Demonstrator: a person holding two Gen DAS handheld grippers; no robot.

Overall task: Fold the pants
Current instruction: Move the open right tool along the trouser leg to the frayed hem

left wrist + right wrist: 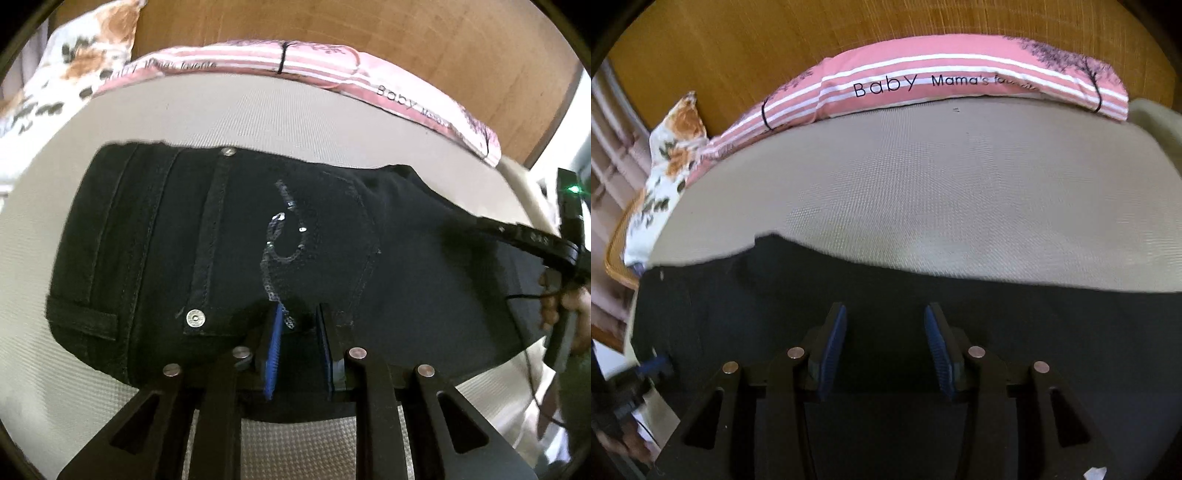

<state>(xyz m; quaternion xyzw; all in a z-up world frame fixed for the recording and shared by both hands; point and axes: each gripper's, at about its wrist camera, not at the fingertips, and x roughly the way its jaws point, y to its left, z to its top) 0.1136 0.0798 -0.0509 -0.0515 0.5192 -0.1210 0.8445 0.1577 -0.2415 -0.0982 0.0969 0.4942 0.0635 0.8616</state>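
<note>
Black jeans [229,236] lie on a beige mattress [280,114], waistband at the left, with a sequin pattern on the back pocket and two metal rivets. My left gripper [301,314] is open, its blue pads just over the near edge of the jeans by the pocket. The right gripper's body shows at the right edge of the left wrist view [546,243], over the legs. In the right wrist view the jeans [997,314] fill the lower half. My right gripper [886,314] is open above the dark cloth, holding nothing.
A pink striped pillow [923,85] printed "Baby Mama's" lies along the far edge of the mattress [942,184] against a wooden headboard [738,37]. A floral pillow [676,147] sits at the far left corner. A hand [565,310] holds the right gripper.
</note>
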